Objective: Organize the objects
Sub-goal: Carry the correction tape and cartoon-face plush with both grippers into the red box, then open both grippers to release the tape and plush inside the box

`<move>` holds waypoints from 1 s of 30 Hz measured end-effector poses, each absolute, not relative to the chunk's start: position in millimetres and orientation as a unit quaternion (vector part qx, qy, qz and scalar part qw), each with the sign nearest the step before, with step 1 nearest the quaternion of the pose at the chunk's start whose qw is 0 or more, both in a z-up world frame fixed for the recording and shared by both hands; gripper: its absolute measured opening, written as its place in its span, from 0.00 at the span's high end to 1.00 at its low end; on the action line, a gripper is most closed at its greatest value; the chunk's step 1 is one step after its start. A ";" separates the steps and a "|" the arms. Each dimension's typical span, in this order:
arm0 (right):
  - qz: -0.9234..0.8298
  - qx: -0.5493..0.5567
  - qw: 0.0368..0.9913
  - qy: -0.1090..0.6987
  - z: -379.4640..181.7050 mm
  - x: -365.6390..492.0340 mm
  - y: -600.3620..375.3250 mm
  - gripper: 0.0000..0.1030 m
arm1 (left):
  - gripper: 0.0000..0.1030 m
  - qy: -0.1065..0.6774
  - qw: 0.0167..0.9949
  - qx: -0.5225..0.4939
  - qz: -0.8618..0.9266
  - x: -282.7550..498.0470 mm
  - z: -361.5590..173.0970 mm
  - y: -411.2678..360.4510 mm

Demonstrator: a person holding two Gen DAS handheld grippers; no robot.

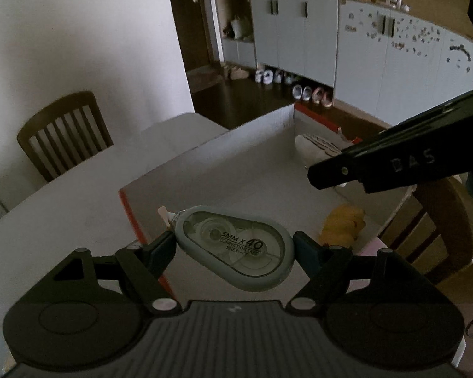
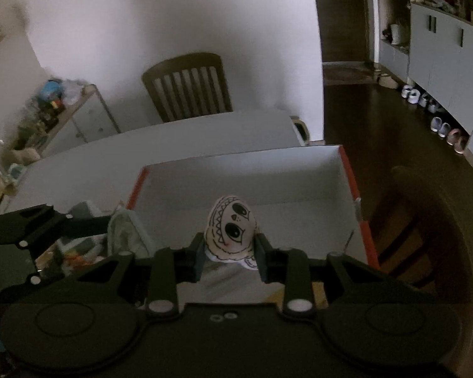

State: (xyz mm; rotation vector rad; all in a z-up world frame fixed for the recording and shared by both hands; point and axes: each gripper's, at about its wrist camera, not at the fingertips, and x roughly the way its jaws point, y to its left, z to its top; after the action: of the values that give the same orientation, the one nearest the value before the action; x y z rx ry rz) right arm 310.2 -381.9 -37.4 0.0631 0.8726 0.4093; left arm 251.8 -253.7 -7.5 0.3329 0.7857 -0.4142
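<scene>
Gripping a correction tape [image 1: 236,249], the left gripper [image 1: 235,247] hangs over the open box [image 1: 205,154]. Right gripper [image 2: 228,252] clamps narrow on a small stuffed doll [image 2: 231,230] above the same box.

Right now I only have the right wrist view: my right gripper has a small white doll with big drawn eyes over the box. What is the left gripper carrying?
Observer: The left gripper is shut on a grey correction tape, held by its two ends.
Operator: Where is it relative to the box?
Observer: It is held above the near corner of the white box, at its red-edged wall.
Operator: Is anything already in the box on that side?
Observer: Yes, something yellow lies on the box floor to the right of the tape; I cannot tell what it is.
Operator: Does the left view see my right gripper?
Observer: Yes, the right gripper reaches in from the right with the white doll at its tip.
</scene>
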 end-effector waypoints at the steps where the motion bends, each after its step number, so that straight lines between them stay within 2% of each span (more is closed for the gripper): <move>1: 0.193 0.025 0.886 0.421 -40.9 314.6 -381.3 0.69 | 0.22 0.388 0.886 0.159 -0.197 257.7 -10.7 -257.3; 20: 0.145 -0.043 0.849 0.506 -117.9 372.1 -368.5 0.69 | 0.22 0.510 0.821 0.189 -0.177 325.8 -78.2 -300.5; 30: 0.140 0.000 0.816 0.562 -138.7 380.0 -371.3 0.69 | 0.21 0.546 0.801 0.183 -0.164 339.2 -92.8 -301.4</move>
State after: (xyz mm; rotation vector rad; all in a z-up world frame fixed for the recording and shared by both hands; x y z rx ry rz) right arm 380.0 -371.3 -138.7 -0.0006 1.1976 0.2977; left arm 339.2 -301.4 -92.8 0.3934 1.1698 -0.3515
